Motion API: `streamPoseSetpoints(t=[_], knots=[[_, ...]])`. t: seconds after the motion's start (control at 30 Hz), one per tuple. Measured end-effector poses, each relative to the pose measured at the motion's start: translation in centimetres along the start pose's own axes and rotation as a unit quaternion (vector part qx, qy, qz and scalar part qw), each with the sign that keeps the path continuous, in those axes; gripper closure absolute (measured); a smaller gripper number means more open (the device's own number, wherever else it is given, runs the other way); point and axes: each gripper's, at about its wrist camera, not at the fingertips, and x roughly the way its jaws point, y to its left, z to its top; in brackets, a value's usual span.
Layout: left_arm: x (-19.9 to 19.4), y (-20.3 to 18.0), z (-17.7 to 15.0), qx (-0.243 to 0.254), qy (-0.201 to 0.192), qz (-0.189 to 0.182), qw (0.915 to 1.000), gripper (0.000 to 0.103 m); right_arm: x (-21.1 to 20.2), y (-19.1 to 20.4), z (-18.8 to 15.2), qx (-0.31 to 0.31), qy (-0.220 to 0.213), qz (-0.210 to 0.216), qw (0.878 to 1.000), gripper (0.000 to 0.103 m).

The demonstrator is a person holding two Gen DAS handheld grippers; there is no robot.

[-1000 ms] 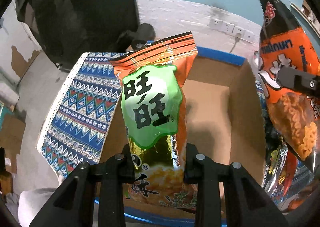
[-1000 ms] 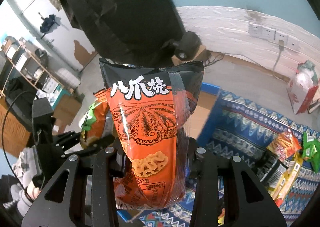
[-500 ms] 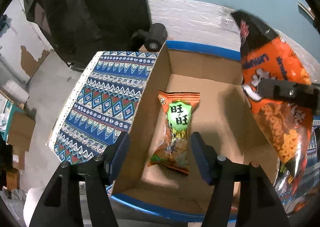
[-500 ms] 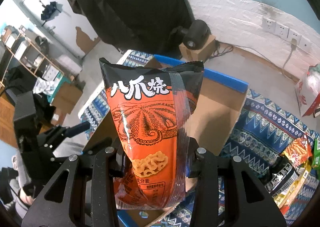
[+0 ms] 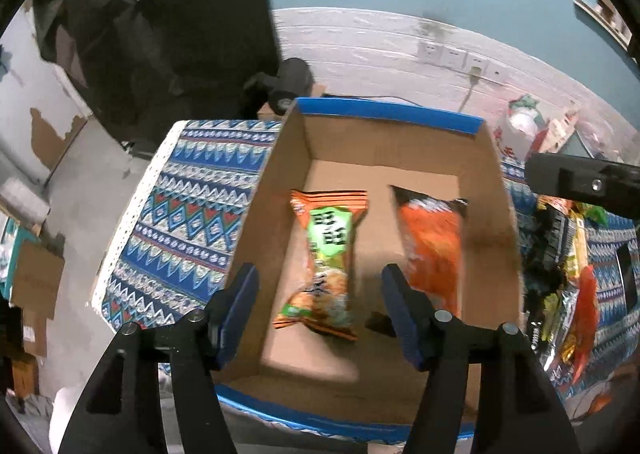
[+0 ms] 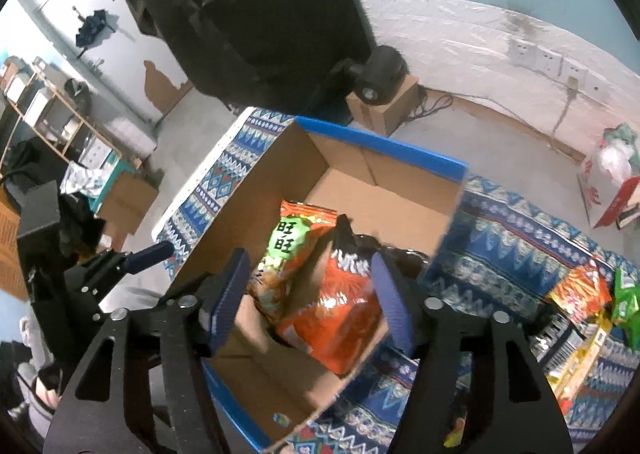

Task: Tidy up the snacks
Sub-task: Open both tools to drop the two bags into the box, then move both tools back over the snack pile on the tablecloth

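Right view alone shows the octopus bag (image 6: 340, 318) overlapping the green-label bag (image 6: 286, 262)

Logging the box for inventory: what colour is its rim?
Blue. The cardboard box has a blue-edged rim over plain brown walls, clearest in the left wrist view.

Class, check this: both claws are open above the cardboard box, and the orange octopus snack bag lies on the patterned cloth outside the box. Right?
Not quite. The orange octopus snack bag lies inside the cardboard box, beside the green-label snack bag, as the left wrist view shows. Both the left claw and right claw are open.
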Motion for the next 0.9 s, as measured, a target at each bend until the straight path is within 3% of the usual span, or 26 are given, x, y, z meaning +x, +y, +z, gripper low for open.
streamPoseSetpoints(t=[0.43,0.9], knots=[[-2.2,-8.0,-0.3,0.073,-0.006,-0.066,0.9951,0.035,-6.4,-6.2,-4.2,0.044,-0.006,-0.049,0.998,0.031],[-2.7,-16.0,-2.5,0.131,0.022,-0.119,0.9839,0.034,-11.1,-12.4,-10.8,0.100,-0.002,-0.092,0.991,0.024]])
